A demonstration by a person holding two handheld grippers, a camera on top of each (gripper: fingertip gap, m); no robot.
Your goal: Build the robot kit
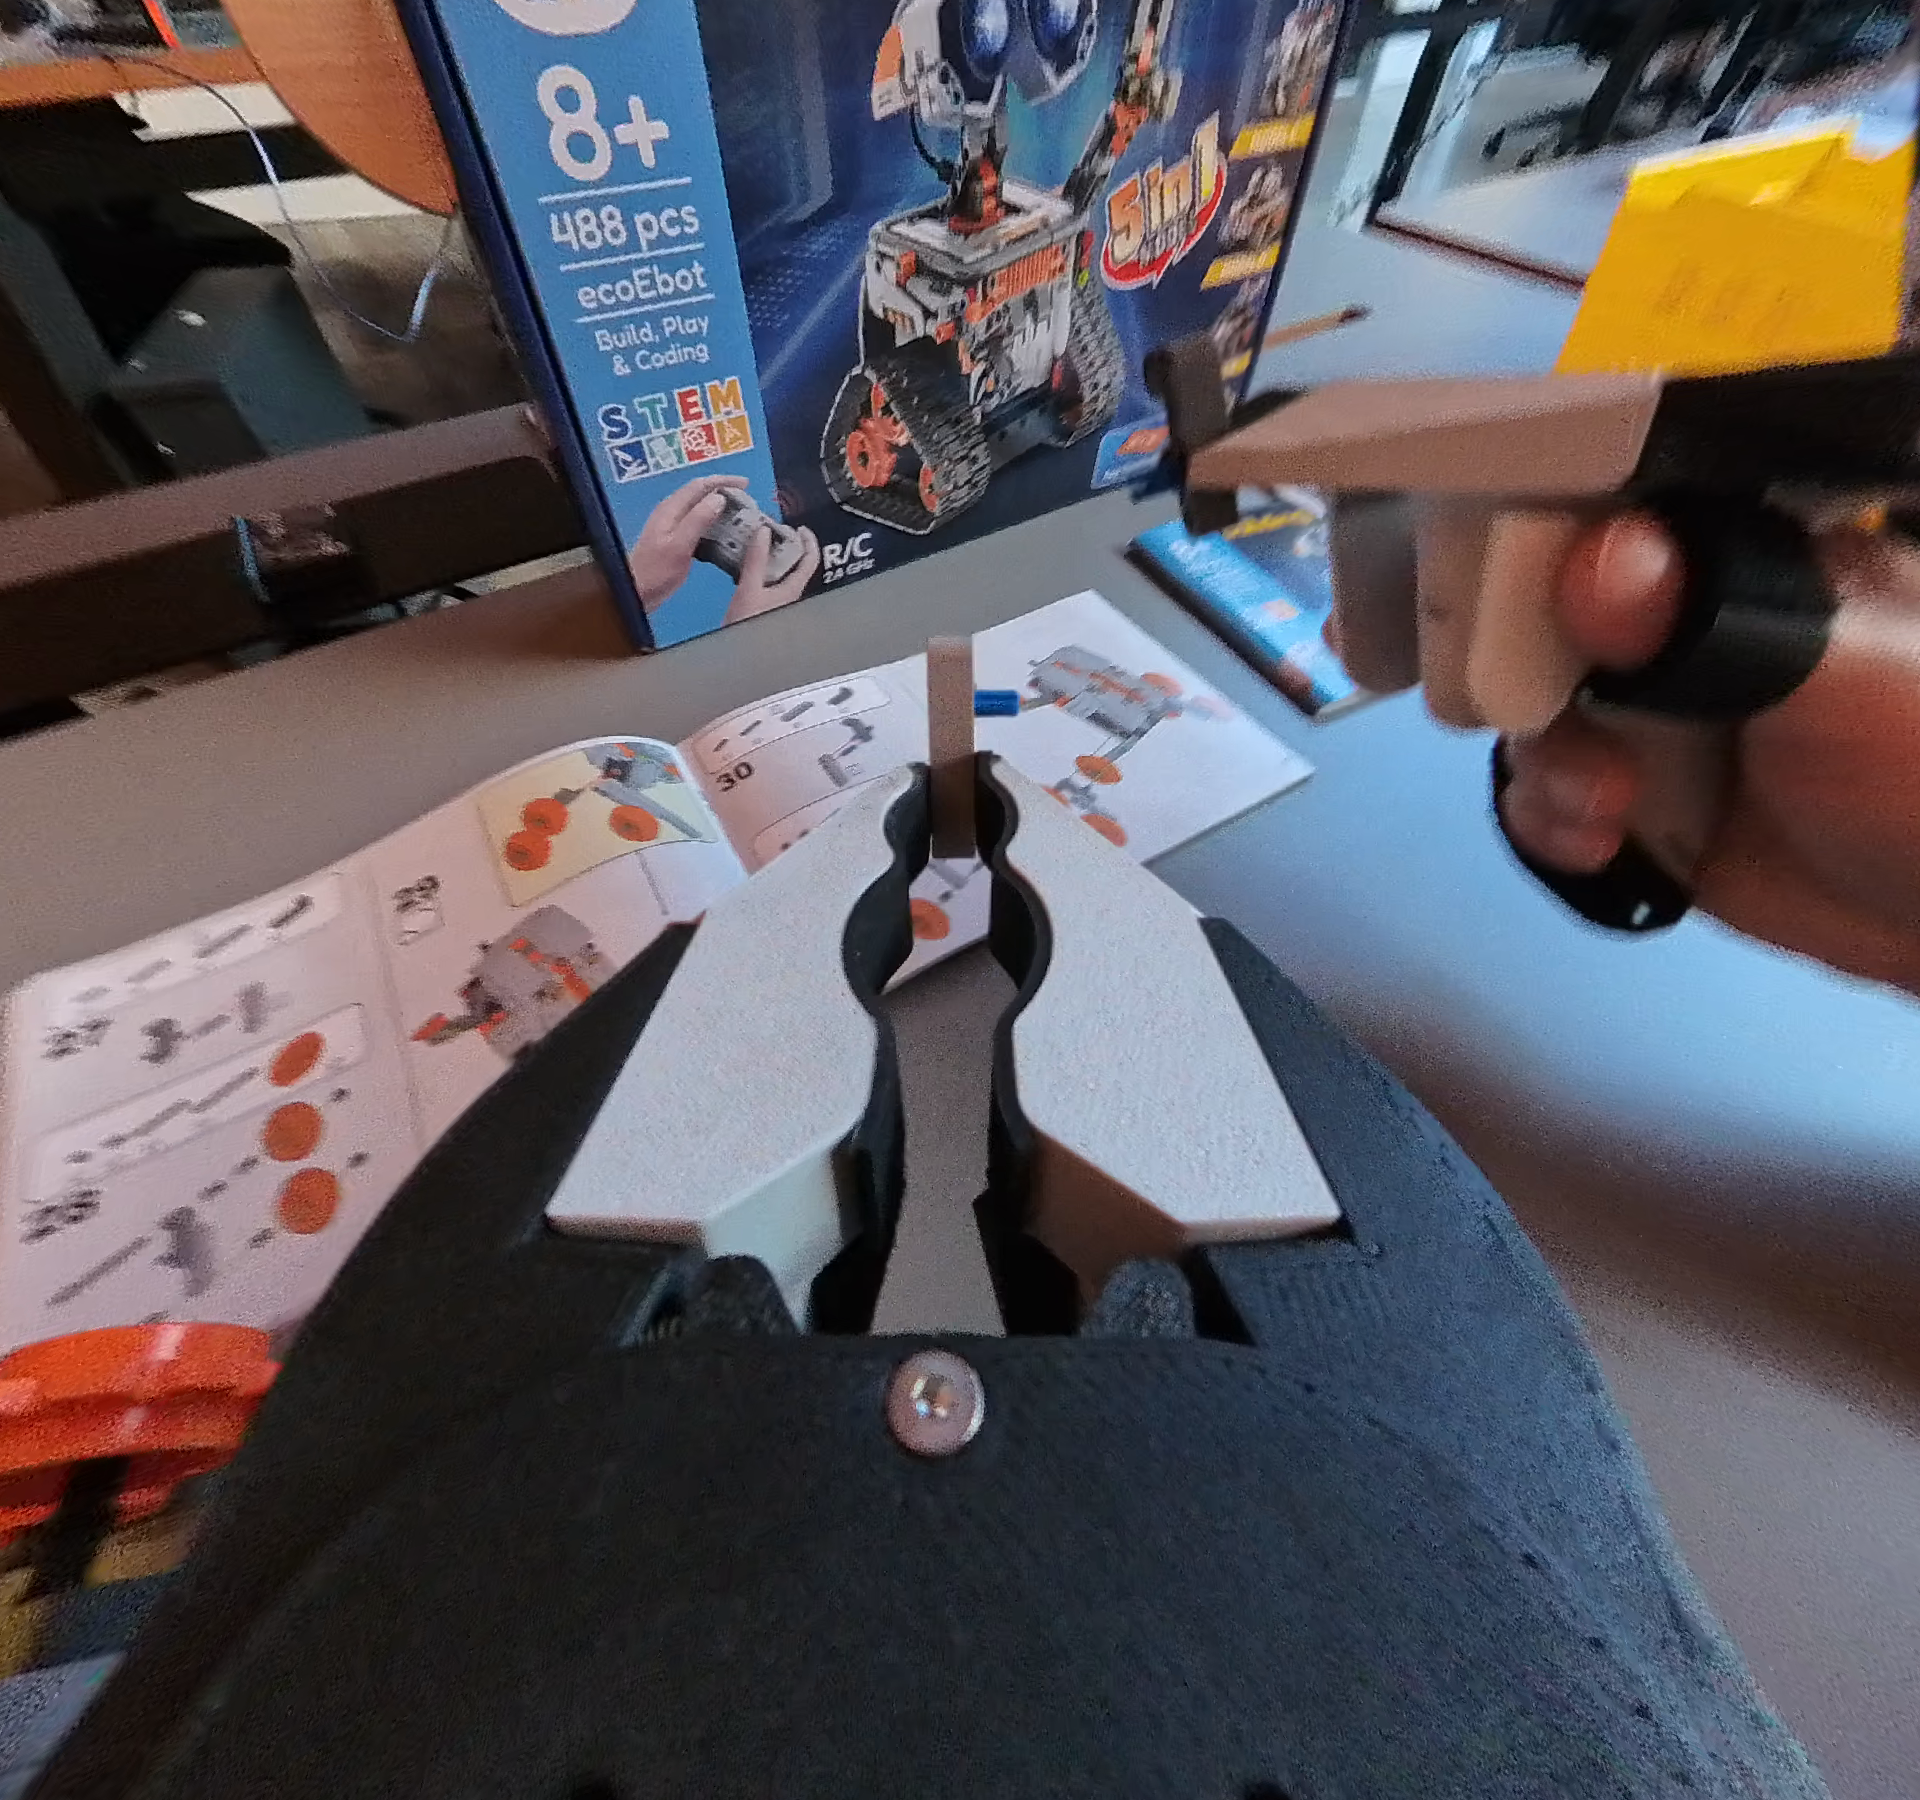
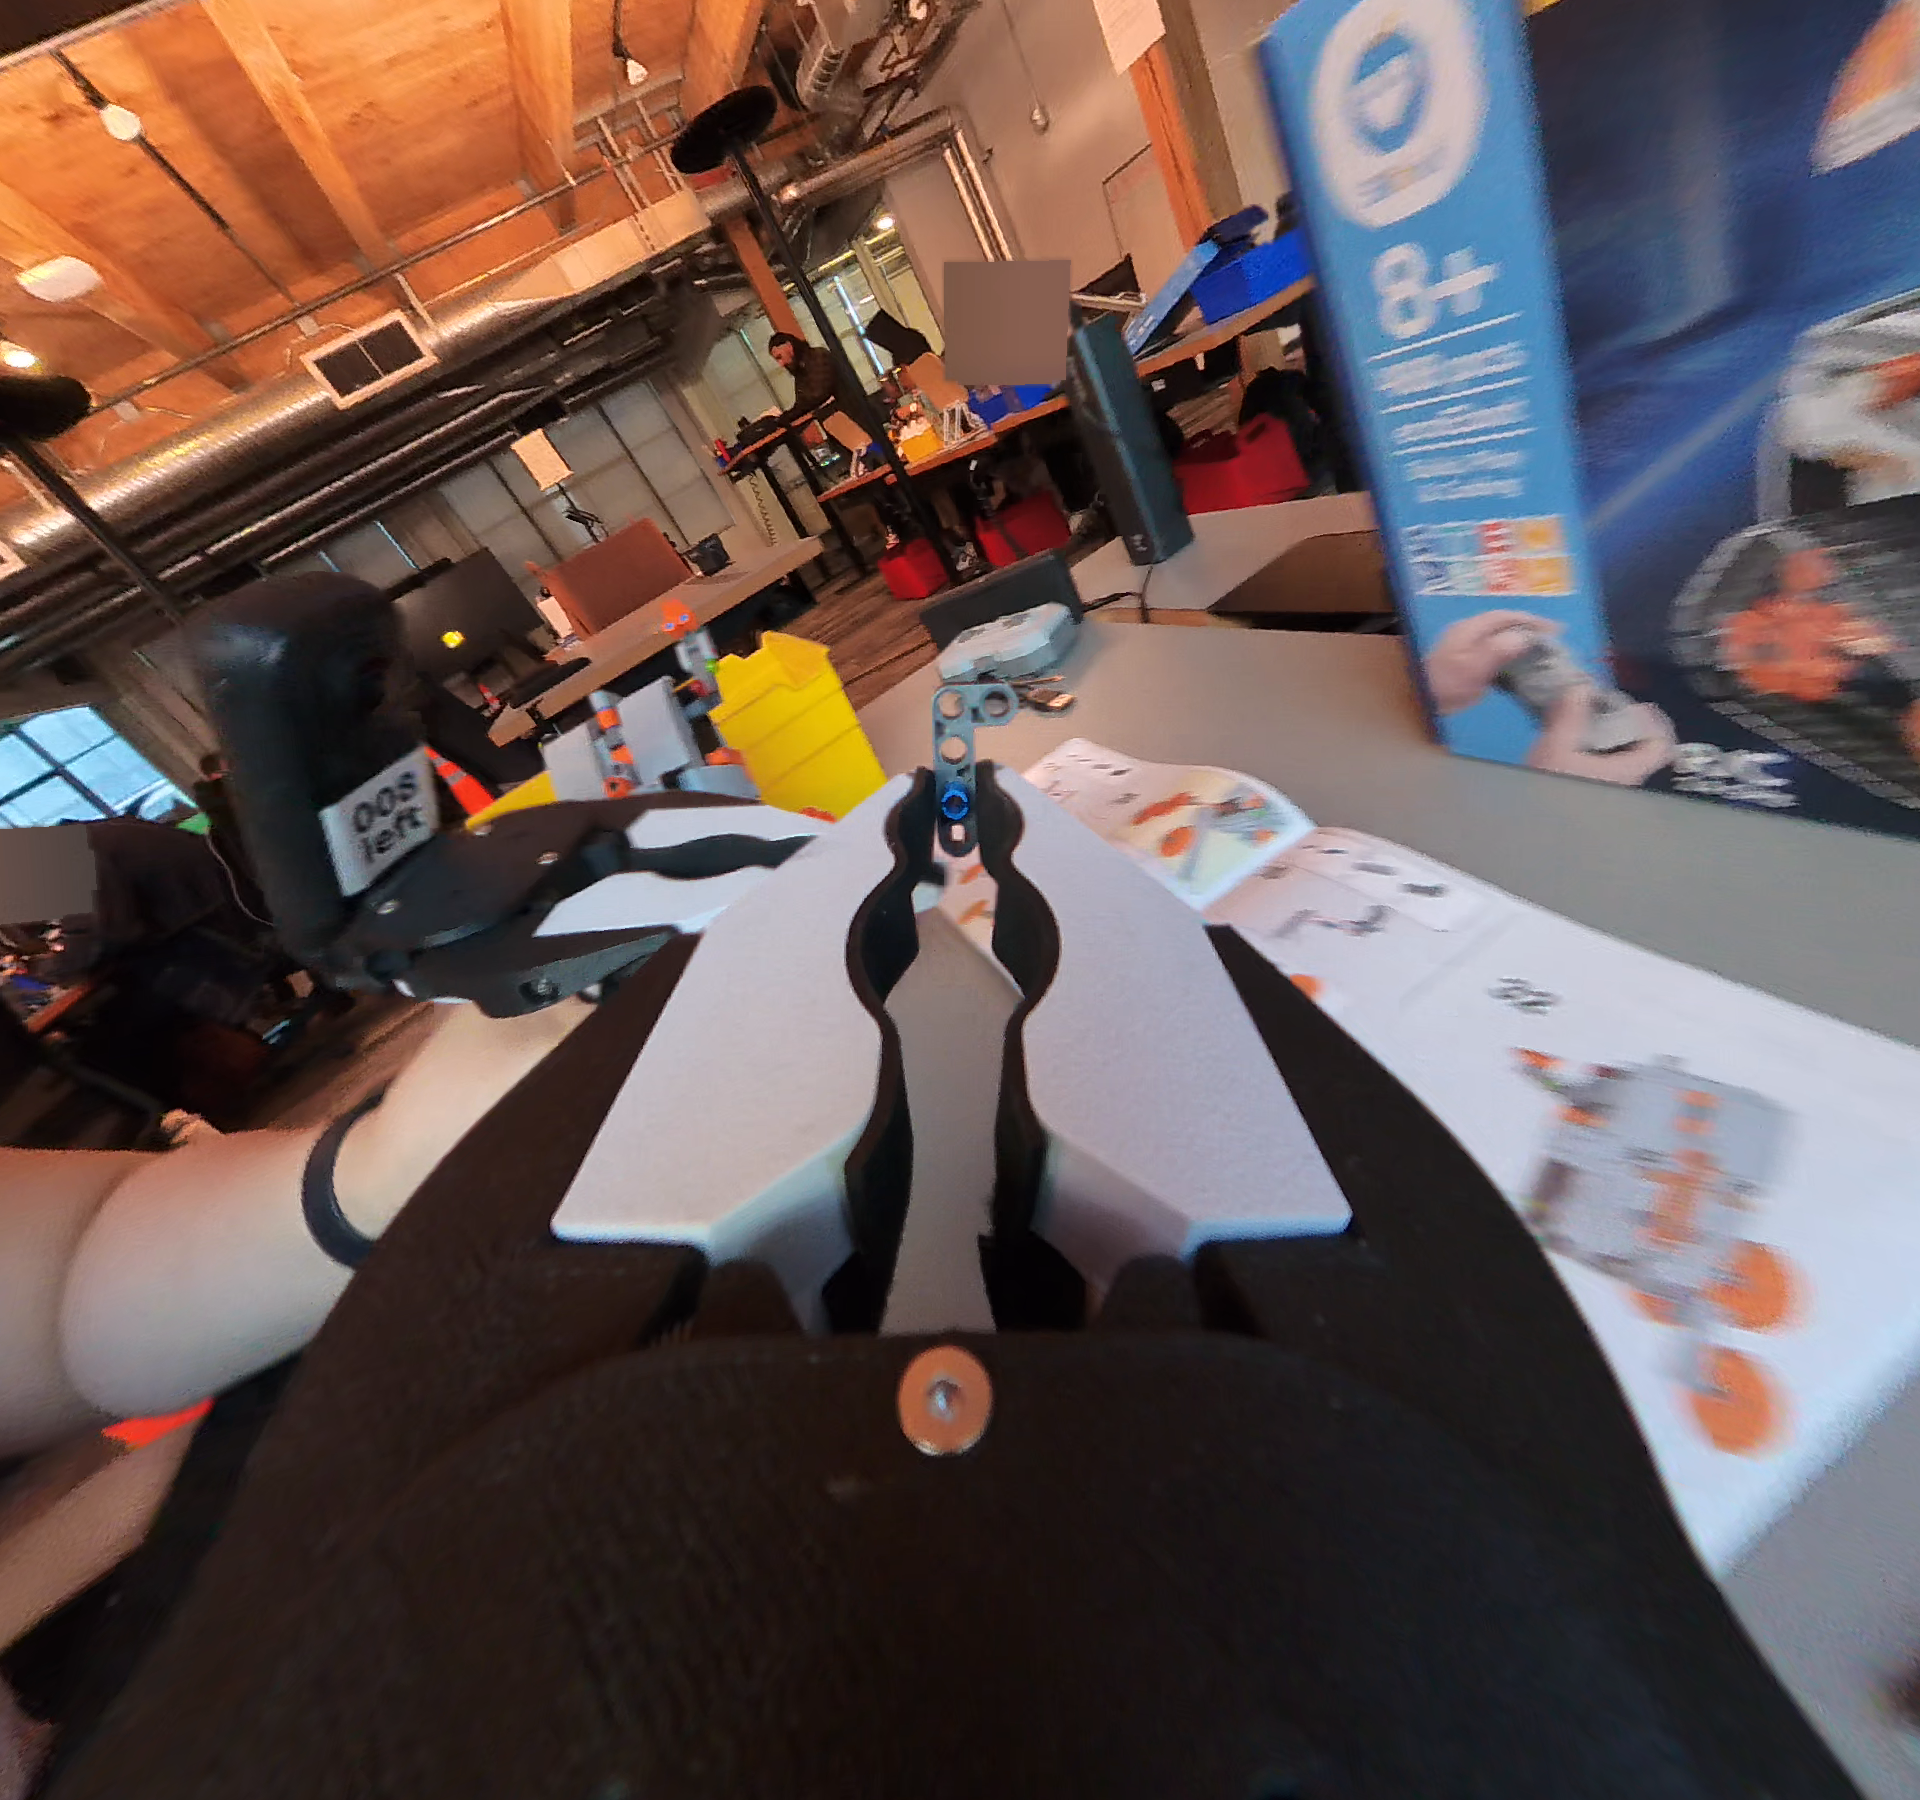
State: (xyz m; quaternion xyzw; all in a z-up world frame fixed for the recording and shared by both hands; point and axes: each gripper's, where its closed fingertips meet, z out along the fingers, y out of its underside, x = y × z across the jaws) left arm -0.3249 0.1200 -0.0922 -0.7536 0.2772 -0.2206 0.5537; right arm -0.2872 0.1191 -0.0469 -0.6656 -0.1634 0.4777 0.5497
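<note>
**Desk:** What are your fingers doing?

**Me:** My left gripper [image 1: 951, 794] is pinching a grey beam [image 1: 948, 711] edge-on; it stands upright out of the tips at frame centre, with a blue pin [image 1: 997, 703] sticking out of its right side. My right gripper [image 2: 951, 794] is pinching a grey L-shaped beam [image 2: 961, 727] with round holes, upright, with a blue ring showing between the tips.

**Desk:** Room to move?

**Me:** In the left wrist view, the open instruction booklet [image 1: 416, 919] lies flat on the grey counter [image 1: 1455, 1075] below my left gripper, running from lower left to centre right. The toy box [image 1: 883, 244] stands upright behind it, filling the upper centre. The counter's far edge runs along the left of the frame, with a dark rail beyond it. My right gripper comes in from the right edge, well above the booklet, with bare counter under it. An orange part [image 1: 114, 1407] sits at the lower left edge.

**Desk:** And from the right side?

**Me:** The box fills the upper right there, and the left gripper sits mid-left, just beside mine. A yellow bin [image 2: 795, 722] stands beyond the tips.

**Desk:** Any writing?

**Me:** The box has printed panels and a logo, the booklet has numbered steps, and the left gripper carries a white sticker.
</note>
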